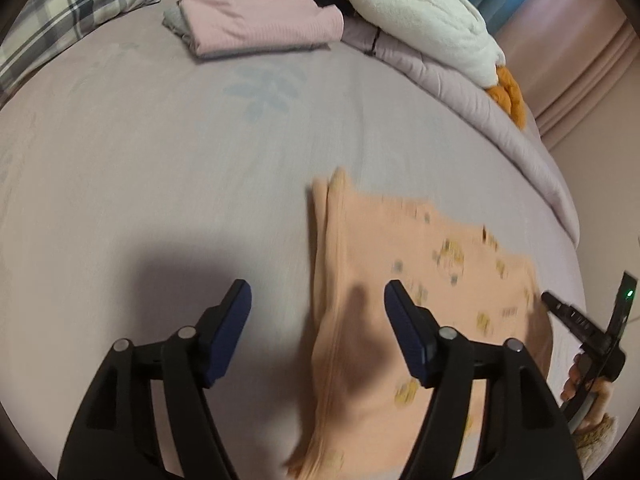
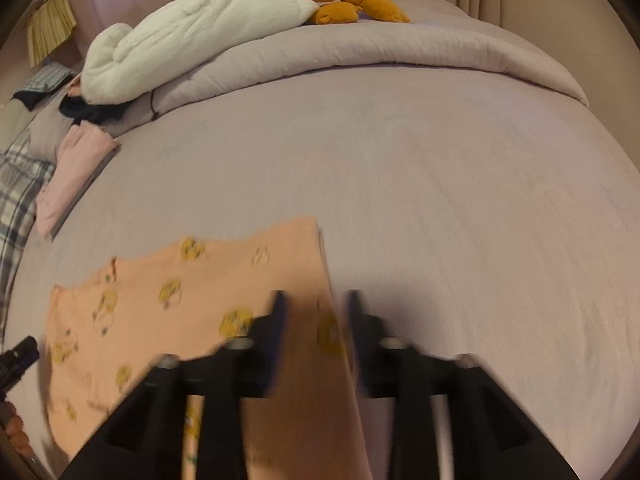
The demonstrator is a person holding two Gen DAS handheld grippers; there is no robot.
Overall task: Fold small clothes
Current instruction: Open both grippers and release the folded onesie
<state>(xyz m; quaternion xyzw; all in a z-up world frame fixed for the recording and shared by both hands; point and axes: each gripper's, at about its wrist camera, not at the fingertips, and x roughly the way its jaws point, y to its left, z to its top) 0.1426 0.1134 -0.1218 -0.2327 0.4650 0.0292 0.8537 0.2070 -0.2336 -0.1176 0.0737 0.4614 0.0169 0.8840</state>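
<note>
Left wrist view gives me one peach garment [image 1: 420, 280] with yellow prints, lying flat on the lilac bed sheet [image 1: 160, 168]. I also count one folded pink garment [image 1: 260, 20] up near the plaid pillow [image 1: 72, 12], and one white plush toy [image 1: 424, 16] on the rolled duvet. My left gripper [image 1: 318, 294] stands wide, nothing pinched, straddling the peach garment's left edge. The right gripper [image 2: 316, 300] is partly spread, gripping nothing, with the garment's right edge under the gap. So both tongs sit at opposite ends of that one piece.
</note>
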